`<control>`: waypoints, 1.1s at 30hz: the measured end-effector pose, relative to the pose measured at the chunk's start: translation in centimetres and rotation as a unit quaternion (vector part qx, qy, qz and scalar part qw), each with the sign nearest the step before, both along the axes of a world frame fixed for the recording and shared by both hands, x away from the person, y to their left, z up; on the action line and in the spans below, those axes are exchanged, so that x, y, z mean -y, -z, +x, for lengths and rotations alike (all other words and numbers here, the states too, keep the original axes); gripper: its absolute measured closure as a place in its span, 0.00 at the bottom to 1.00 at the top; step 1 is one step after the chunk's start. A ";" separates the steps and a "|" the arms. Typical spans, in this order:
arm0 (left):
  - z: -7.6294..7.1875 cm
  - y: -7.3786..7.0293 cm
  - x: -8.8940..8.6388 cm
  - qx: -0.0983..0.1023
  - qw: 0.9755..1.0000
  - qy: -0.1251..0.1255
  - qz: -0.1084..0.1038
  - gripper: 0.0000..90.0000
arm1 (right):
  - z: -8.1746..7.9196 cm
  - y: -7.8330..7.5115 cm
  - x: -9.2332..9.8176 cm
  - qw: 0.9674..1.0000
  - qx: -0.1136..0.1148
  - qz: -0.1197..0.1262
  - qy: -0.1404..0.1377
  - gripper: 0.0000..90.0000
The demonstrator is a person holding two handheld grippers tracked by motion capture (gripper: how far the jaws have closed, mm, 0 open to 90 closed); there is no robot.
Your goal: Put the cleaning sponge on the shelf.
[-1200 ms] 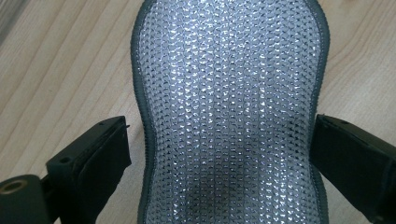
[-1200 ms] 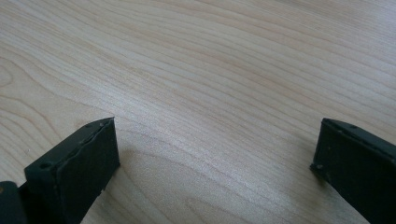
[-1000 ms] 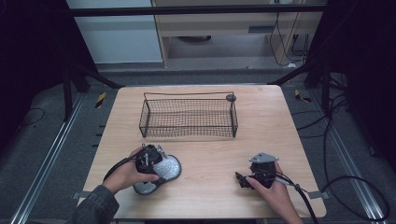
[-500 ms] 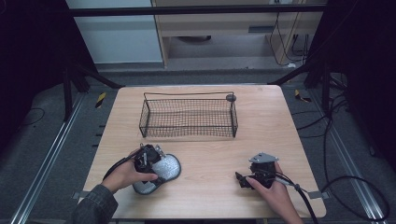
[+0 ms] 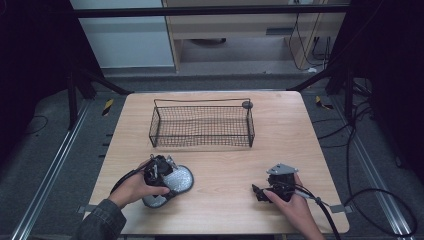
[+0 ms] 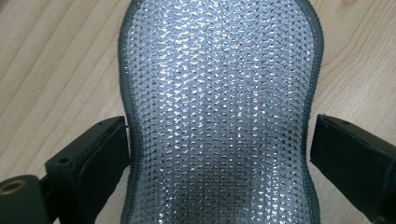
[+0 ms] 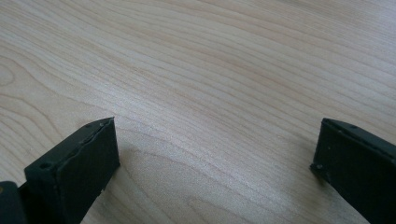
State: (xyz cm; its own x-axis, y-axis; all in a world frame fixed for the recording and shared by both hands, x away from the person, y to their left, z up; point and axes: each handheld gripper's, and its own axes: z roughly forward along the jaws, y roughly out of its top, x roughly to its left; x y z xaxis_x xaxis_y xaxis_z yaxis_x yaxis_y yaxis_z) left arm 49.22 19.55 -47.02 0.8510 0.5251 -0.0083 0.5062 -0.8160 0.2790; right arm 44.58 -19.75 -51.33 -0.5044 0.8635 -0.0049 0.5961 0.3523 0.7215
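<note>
Light wood table [image 5: 220, 150] in a pretty dark room, cables on the floor, pale cabinets at the back. A black wire basket [image 5: 201, 125] sits toward the far middle of the table, nothing in it as far as I can tell.

The thing being worked on is a silver scrub pad [image 5: 172, 182], one of those sparkly mesh sponges with a dark stitched edge and a pinched waist. It lies flat on the near left of the table, well short of the basket. The left gripper [image 5: 161, 172] is right on top of it, and in the left gripper view the pad [image 6: 219, 116] runs up between the two black jaws, which stand apart on either side of the narrow waist, close to the edges but not squeezing yet.

My guess on handling: super light, soft and squishy, the mesh gives decent friction so it shouldn't slip. It'll flop a bit if grabbed at one end. The waist is the obvious place to pinch, and that's where the jaws are lined up.

Long axis runs from the near left corner toward the far right, straight away from the left gripper.

The right gripper [image 5: 266, 191] rests on the near right of the table, jaws wide apart over bare wood, holding nothing.
</note>
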 end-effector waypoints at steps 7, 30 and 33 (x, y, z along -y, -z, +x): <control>0.2 0.7 0.0 -0.005 1.000 -0.004 0.005 0.03 | 0.0 0.0 0.0 1.000 0.000 0.000 0.001 0.00; 0.0 0.0 -0.1 0.009 1.000 0.001 0.010 0.11 | 0.0 0.0 0.0 1.000 -0.001 0.002 0.000 0.00; 0.0 -0.5 -0.3 0.016 1.000 0.000 0.005 0.11 | 0.0 0.0 0.0 1.000 -0.001 0.002 0.000 0.00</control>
